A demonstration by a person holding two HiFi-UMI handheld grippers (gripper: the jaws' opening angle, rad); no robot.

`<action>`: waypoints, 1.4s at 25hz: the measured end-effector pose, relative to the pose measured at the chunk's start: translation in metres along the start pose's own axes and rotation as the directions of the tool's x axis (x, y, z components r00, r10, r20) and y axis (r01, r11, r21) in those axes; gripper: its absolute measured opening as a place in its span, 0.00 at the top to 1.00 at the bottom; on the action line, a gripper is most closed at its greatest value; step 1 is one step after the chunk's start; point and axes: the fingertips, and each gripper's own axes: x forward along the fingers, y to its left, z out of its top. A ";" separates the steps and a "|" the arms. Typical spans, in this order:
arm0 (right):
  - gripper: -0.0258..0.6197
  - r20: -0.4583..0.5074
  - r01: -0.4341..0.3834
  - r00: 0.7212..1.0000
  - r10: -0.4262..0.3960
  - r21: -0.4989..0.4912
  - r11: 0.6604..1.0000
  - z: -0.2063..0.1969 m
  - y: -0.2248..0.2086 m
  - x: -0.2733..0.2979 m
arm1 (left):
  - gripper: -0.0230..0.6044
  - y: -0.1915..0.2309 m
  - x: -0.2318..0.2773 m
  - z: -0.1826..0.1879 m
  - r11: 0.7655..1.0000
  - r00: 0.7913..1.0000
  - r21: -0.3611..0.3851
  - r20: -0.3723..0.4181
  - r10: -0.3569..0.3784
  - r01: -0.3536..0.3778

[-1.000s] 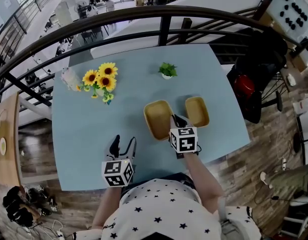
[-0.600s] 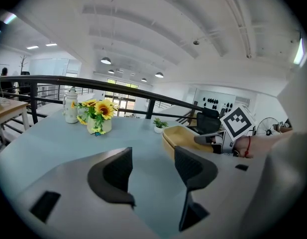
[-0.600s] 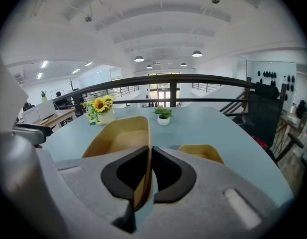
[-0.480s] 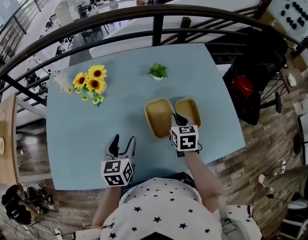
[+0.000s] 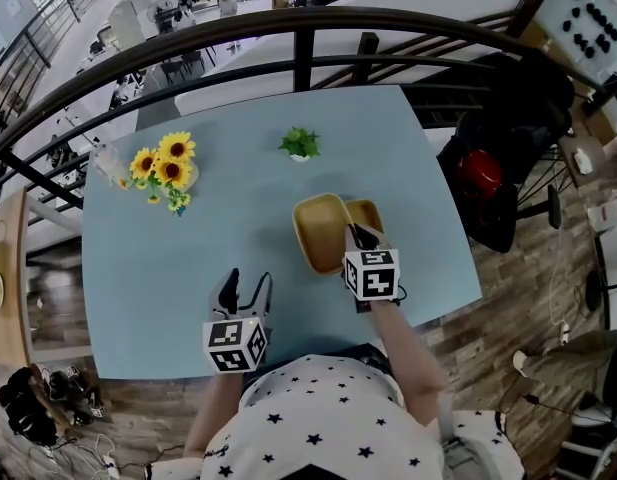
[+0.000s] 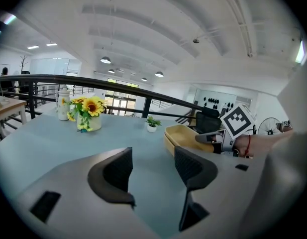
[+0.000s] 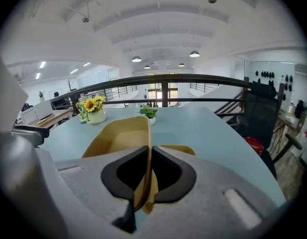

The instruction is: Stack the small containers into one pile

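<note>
Two small tan containers sit right of centre on the light-blue table (image 5: 188, 248). My right gripper (image 5: 357, 235) is shut on the right wall of one tan container (image 5: 319, 231), which it holds tilted and partly over the second container (image 5: 369, 212). In the right gripper view the jaws (image 7: 149, 154) pinch that thin wall, with the held container (image 7: 118, 138) to the left and the second container (image 7: 179, 150) low on the right. My left gripper (image 5: 244, 290) rests open near the table's front edge, with nothing between its jaws (image 6: 153, 169).
A vase of sunflowers (image 5: 164, 172) and a clear bottle (image 5: 106, 164) stand at the far left. A small potted plant (image 5: 300, 144) is at the back centre. A dark curved railing (image 5: 298, 48) runs behind the table. A black chair with a red bag (image 5: 483, 173) stands to the right.
My right gripper has carried the held container to the right, so it now overlaps the second container. The left gripper has stayed still.
</note>
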 end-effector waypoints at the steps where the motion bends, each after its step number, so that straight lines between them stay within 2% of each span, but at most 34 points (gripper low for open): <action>1: 0.92 0.000 0.002 1.000 -0.002 0.000 1.000 0.000 -0.004 0.000 | 0.54 -0.003 0.002 0.000 1.000 1.000 -0.001 0.000 0.001 -0.001; 15: 0.92 0.003 0.024 1.000 -0.024 0.026 0.999 -0.006 -0.056 0.002 | 0.54 -0.037 0.026 -0.008 1.000 1.000 -0.005 -0.011 0.000 0.000; 35: 0.92 -0.004 0.023 1.000 -0.022 0.057 0.998 -0.016 -0.094 -0.002 | 0.54 -0.070 0.044 -0.015 1.000 0.999 0.003 -0.034 0.008 -0.008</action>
